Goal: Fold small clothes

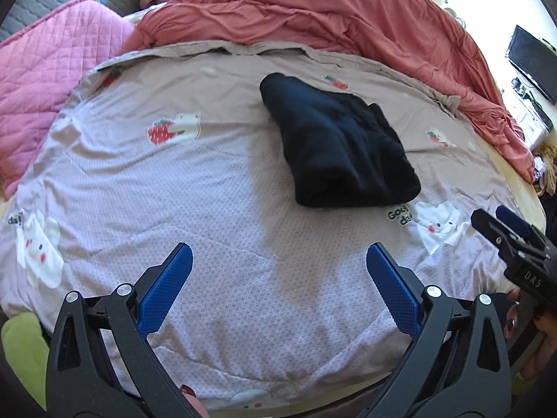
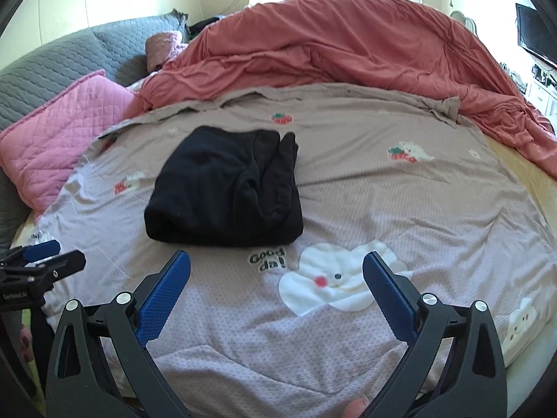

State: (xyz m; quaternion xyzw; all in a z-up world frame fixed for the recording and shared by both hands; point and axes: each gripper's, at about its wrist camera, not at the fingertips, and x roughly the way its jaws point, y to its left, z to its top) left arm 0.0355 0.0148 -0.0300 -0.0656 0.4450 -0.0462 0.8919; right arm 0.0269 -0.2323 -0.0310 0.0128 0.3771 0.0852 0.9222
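A black garment [image 1: 339, 142] lies folded into a thick bundle on the lilac cartoon-print blanket [image 1: 209, 191]. In the right wrist view the garment [image 2: 226, 188] sits just beyond my fingers, left of centre, on the blanket [image 2: 400, 202]. My left gripper [image 1: 278, 254] is open and empty, hovering over bare blanket in front of and to the left of the garment. My right gripper [image 2: 276, 261] is open and empty, just short of the garment's near edge. Each gripper shows at the edge of the other's view, the right one [image 1: 501, 226] and the left one [image 2: 48, 252].
A crumpled coral duvet [image 1: 330, 17] lies along the far side of the bed. A pink quilted pillow [image 1: 45, 80] lies at the left, a grey headboard [image 2: 62, 52] behind it. A dark TV [image 1: 532, 62] stands at the far right.
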